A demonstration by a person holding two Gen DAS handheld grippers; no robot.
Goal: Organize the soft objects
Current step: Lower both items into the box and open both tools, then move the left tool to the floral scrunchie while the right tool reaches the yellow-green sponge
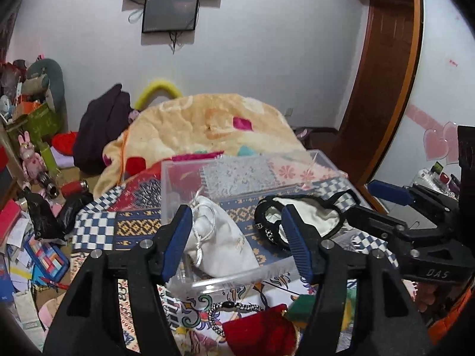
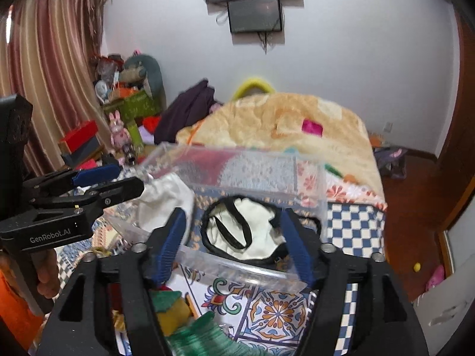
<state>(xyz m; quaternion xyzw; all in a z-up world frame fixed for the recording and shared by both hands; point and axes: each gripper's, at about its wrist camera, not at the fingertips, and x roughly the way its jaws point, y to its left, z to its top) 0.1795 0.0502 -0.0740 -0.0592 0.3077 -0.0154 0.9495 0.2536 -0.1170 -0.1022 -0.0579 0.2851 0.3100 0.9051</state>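
A clear plastic box sits on a patterned bedspread. Inside it lie a white drawstring pouch on the left and a white cloth item with black trim on the right. My left gripper is open and empty just above the box's near wall, over the pouch. My right gripper is open and empty over the black-trimmed item; it also shows in the left wrist view. In front of the box lie a red velvet pouch, a black-and-white cord bracelet and a green and yellow soft item.
A yellow fleece blanket is piled behind the box. A dark garment and a cluttered side table with toys stand at the left. A wooden wardrobe is at the right. A screen hangs on the wall.
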